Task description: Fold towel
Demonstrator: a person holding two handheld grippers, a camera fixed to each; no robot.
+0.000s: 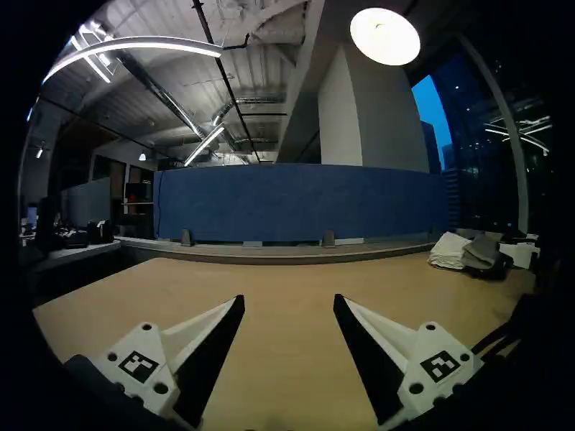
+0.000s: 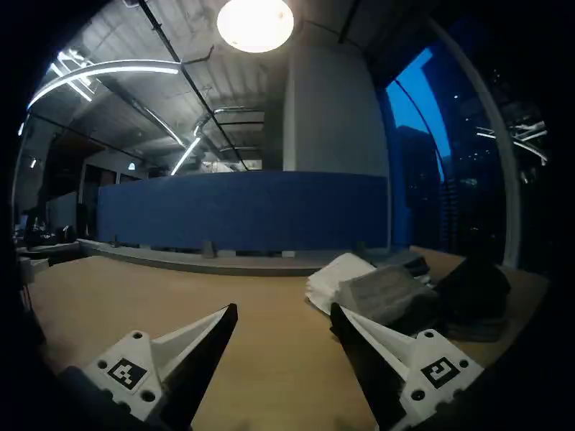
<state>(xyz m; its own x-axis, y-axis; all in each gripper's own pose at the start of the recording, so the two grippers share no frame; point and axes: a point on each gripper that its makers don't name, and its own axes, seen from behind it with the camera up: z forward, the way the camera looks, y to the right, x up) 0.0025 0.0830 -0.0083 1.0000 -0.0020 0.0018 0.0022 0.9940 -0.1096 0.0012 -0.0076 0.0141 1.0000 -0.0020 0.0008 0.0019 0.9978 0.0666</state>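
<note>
A pile of folded towels lies at the right end of the wooden table (image 1: pixel 287 287). In the right gripper view a white towel (image 2: pixel 332 279) and a grey towel (image 2: pixel 384 291) sit just past my right gripper (image 2: pixel 283 316), with a dark towel (image 2: pixel 471 294) further right. My right gripper is open and holds nothing. In the left gripper view the same white towel (image 1: pixel 449 250) and grey towel (image 1: pixel 481 251) lie far off to the right. My left gripper (image 1: pixel 289 304) hovers open above bare tabletop.
A blue divider panel (image 1: pixel 298 201) runs along the table's far edge. A white box-like item (image 1: pixel 519 253) sits behind the towels. Another desk with dark equipment (image 1: pixel 72 237) stands at the left. A window wall rises at the right.
</note>
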